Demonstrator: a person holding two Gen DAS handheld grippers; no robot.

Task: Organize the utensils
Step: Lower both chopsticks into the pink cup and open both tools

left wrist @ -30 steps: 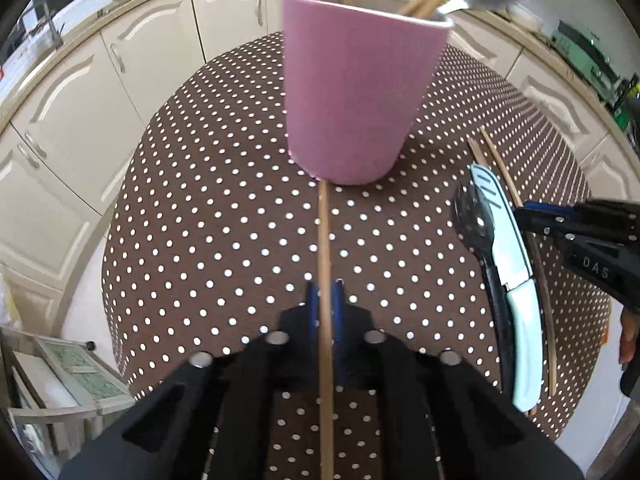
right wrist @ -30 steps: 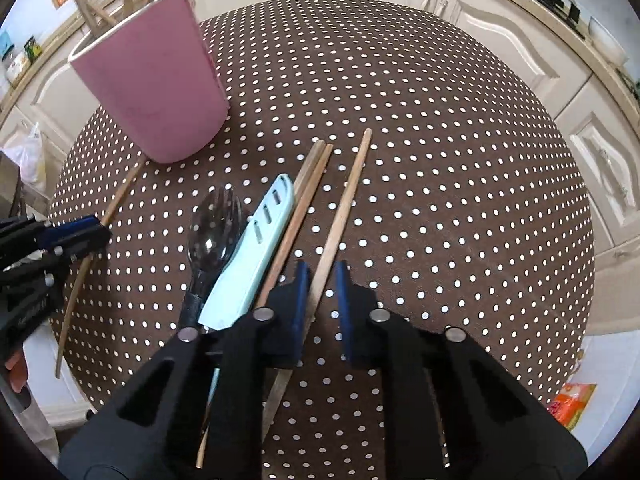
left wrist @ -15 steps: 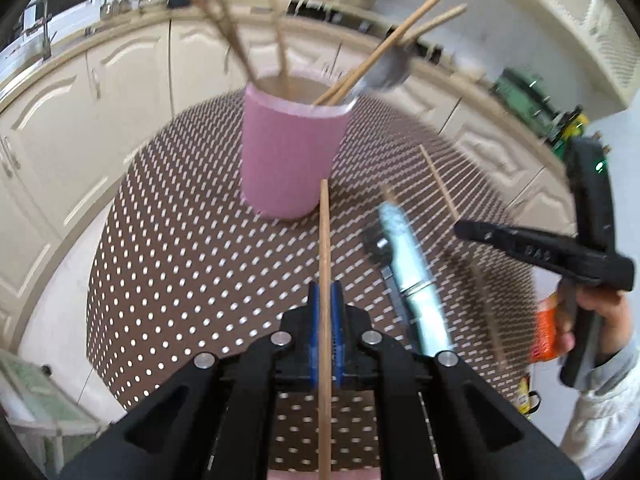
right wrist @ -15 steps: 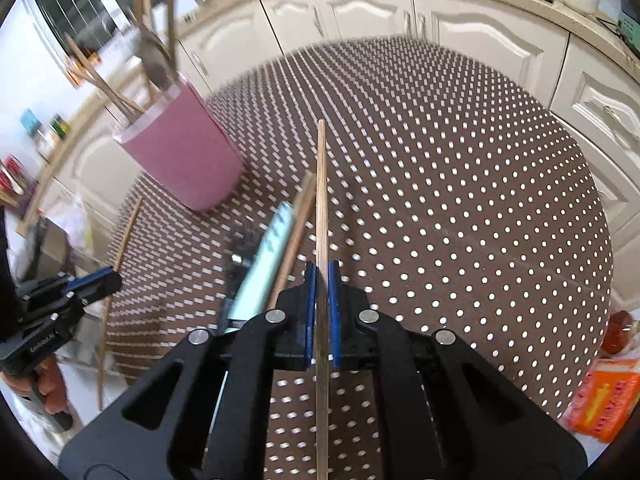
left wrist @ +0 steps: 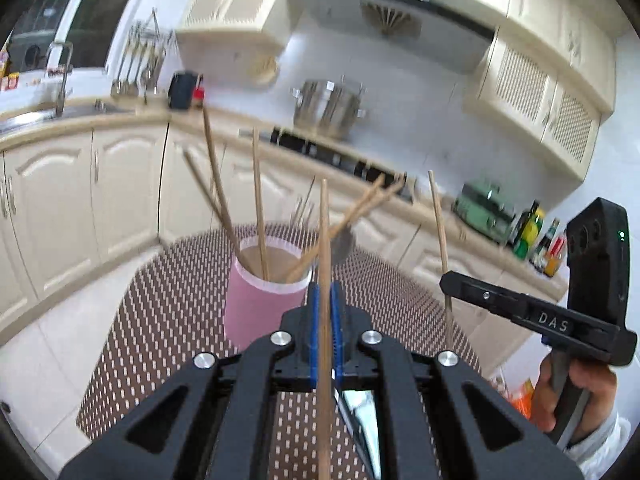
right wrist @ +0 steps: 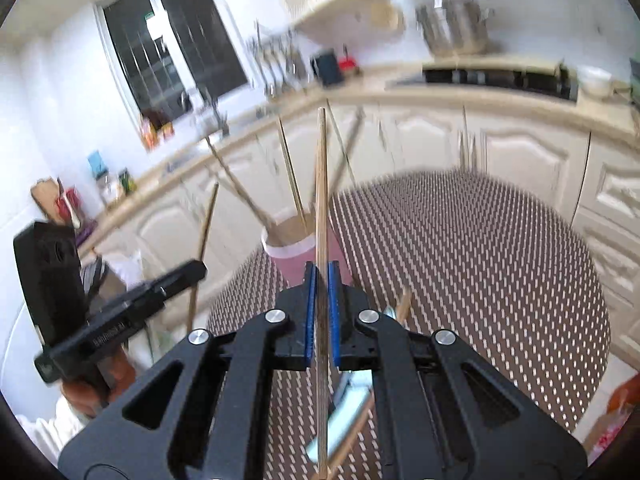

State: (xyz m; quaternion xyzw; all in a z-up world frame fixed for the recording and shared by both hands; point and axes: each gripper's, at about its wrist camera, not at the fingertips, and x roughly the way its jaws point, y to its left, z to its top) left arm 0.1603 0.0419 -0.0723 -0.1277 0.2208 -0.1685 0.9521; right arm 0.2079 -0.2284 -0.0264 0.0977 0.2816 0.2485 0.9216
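Note:
My left gripper [left wrist: 325, 294] is shut on a wooden chopstick [left wrist: 325, 232] that points up and forward, raised above the table. Just ahead and below stands the pink cup [left wrist: 256, 308] with several chopsticks and a spoon in it. In the right wrist view my right gripper [right wrist: 321, 276] is shut on a second chopstick [right wrist: 321, 180], also lifted, with the pink cup [right wrist: 294, 258] beyond it. Each gripper shows in the other's view: the right gripper [left wrist: 446, 280] and the left gripper [right wrist: 200, 268], each with its stick. A mint-handled knife [right wrist: 348, 400] lies on the table below.
The round table carries a brown polka-dot cloth [right wrist: 480, 280]. Another chopstick [right wrist: 402, 306] lies beside the knife. Cream cabinets and a counter with a steel pot [left wrist: 328, 108] and bottles [left wrist: 536, 236] ring the table. An orange bag [right wrist: 624, 396] lies on the floor.
Both grippers have risen off the table and tilted upward, each carrying its chopstick. The right gripper closed on its chopstick early on. The cup now sits lower and farther in both views.

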